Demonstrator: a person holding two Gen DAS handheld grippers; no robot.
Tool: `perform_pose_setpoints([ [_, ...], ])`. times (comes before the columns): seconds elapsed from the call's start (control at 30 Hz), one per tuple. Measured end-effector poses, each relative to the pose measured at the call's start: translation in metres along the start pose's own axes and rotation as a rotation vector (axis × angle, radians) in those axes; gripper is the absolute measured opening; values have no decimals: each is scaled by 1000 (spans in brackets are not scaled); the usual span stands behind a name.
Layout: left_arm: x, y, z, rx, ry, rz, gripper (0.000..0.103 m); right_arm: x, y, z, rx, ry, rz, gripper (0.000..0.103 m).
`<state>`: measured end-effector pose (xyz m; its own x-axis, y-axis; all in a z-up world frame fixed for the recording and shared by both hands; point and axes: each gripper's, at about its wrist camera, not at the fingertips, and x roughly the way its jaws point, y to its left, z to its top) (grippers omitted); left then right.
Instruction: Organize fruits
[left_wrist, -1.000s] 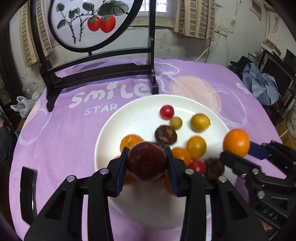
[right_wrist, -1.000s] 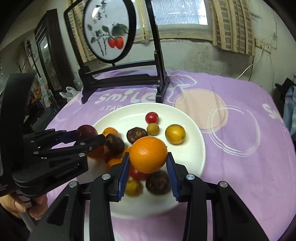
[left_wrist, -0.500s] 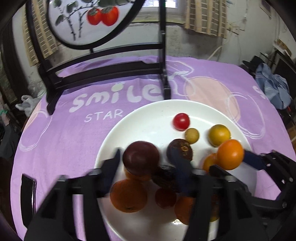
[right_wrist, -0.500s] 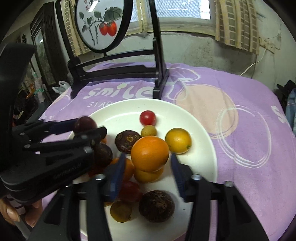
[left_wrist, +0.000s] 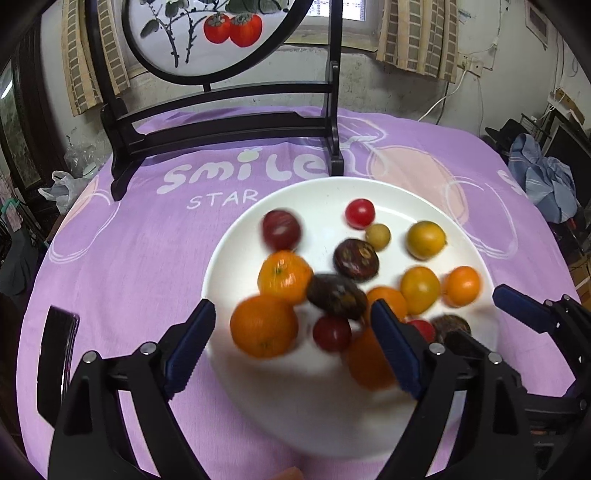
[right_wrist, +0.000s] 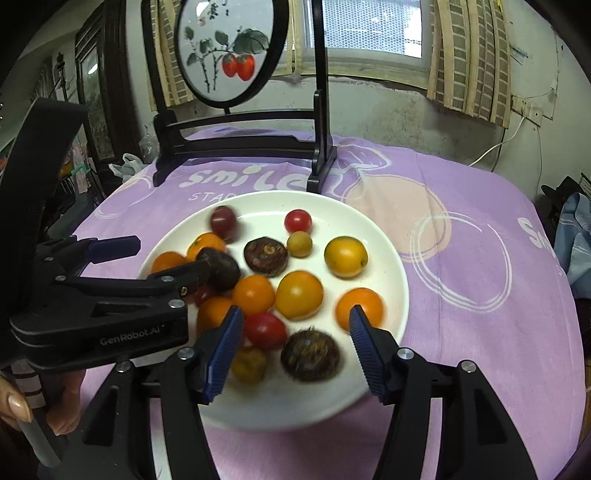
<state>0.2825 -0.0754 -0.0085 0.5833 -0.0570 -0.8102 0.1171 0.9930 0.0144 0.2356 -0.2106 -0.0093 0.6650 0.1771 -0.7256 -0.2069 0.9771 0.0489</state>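
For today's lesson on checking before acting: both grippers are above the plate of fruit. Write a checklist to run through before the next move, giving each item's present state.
1. Left gripper open and holding nothing: ok.
2. Right gripper open and holding nothing: ok.
3. All fruit in view lies on the white plate, none on the purple cloth: ok.
4. Fruit at rest: cannot tell; the dark red plum and the orange near the right rim look blurred.
5. The two grippers apart from each other: ok, though close, both over the near half of the plate.
6. The black stand behind the plate out of the way: ok.
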Motion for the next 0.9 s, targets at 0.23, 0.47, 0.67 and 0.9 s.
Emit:
perform_pose_setpoints([
  [0.23,-37,3,-29,-11,-21,-24,90,-32,9,-24,20,-6,8,69],
  [0.47,-74,16,-69,-58,-27,-26,93,-66,10,-55,10,-13,-26,82],
  [0.67,-96,24,-103,-69,-21,-40,96,-84,7,-85,69,18,6,97],
  [0.9,-114,22,-134,-55,-40,-12,97,-99,8,-110,106,24,-4,97],
])
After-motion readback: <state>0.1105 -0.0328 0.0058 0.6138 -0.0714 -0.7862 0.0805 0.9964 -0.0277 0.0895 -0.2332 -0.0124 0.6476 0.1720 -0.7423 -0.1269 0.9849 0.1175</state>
